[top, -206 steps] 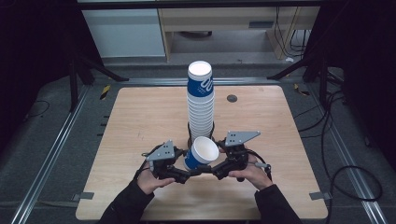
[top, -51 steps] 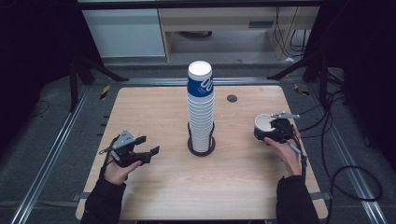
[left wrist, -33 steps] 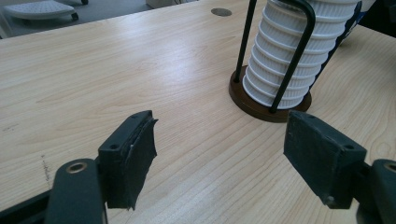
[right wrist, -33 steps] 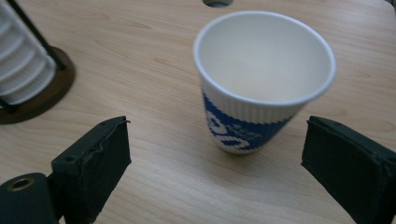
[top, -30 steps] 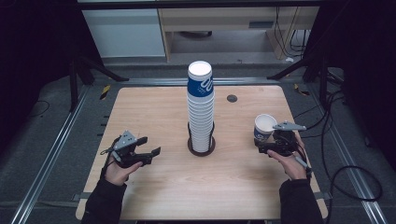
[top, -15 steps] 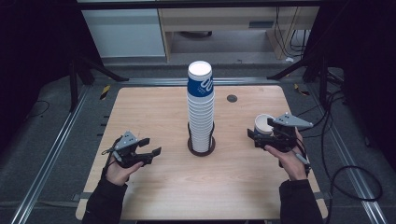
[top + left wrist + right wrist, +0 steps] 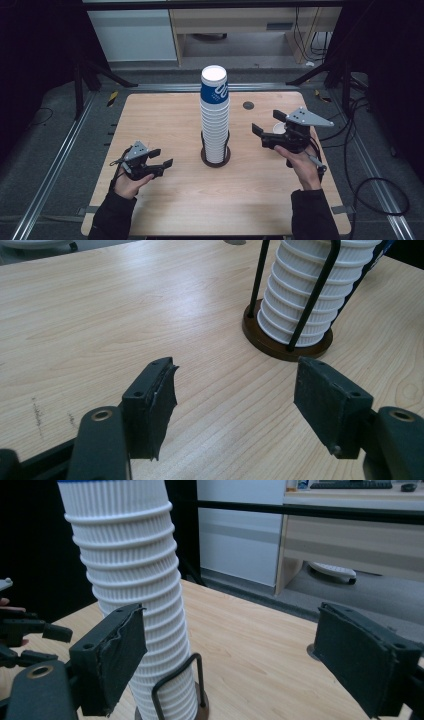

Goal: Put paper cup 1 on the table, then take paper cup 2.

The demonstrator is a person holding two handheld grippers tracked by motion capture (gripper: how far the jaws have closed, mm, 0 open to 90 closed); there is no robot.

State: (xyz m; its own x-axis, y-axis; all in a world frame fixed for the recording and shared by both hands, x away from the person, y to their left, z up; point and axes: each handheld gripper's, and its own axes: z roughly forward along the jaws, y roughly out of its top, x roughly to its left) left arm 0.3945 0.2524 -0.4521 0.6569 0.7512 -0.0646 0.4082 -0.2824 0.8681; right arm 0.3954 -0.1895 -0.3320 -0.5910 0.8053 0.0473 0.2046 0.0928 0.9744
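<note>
Cup stack [image 7: 215, 117], white-ribbed with blue top cup, stands upright in holder [image 7: 216, 156].

The left gripper [image 7: 235, 405] hovers empty, jaws apart, near the cup stack [image 7: 310, 295] on the table [image 7: 100, 315].

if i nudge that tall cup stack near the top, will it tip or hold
The cup stack is tall and narrow, so probably top-heavy and wobbly. The wire holder rises only around its lowest cups, so upper cups could likely lean or slide off. The ribbed paper cups look light.
</note>
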